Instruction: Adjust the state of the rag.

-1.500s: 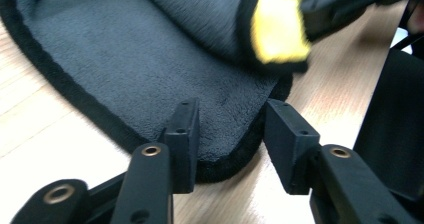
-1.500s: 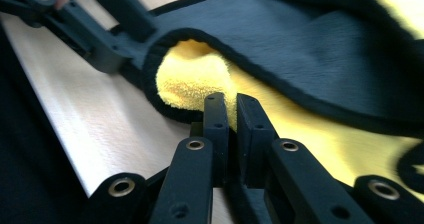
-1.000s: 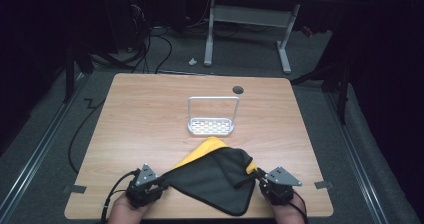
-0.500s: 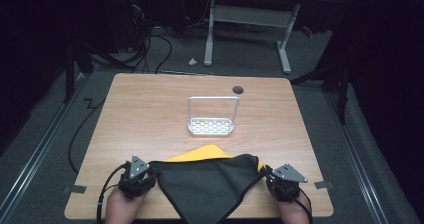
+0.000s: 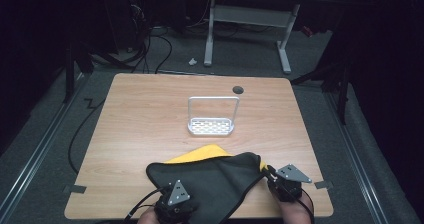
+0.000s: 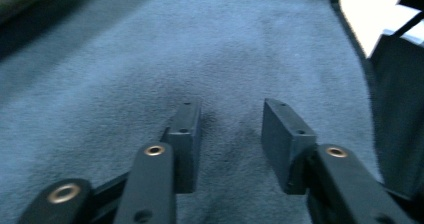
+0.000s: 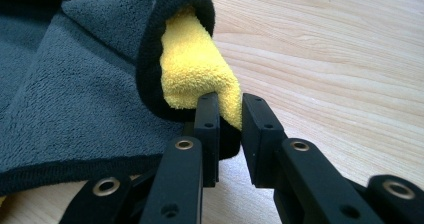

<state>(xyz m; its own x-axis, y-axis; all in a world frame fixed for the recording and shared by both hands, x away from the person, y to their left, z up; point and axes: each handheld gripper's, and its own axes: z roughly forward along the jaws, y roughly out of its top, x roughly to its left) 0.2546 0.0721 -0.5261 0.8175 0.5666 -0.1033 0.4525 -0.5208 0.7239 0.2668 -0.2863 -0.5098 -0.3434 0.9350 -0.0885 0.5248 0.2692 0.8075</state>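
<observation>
The grey-and-yellow microfibre cloth (image 5: 210, 181), lying at the table's (image 5: 150, 119) near edge, is pinched at one corner by the right gripper (image 7: 231, 115). The left gripper (image 6: 227, 134) is held released above it. Slippage is likely, only the hem being caught.

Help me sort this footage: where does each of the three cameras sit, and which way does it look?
High view: above the person's side, looking forward and down on the table, rack and cloth; both hands enter at the bottom with the left gripper and right gripper.
Left gripper view: rides the left gripper, looking down its parted jaws at grey cloth.
Right gripper view: rides the right gripper, jaws pinching the cloth's yellow-lined corner.
Shared: all three show the cloth.
</observation>
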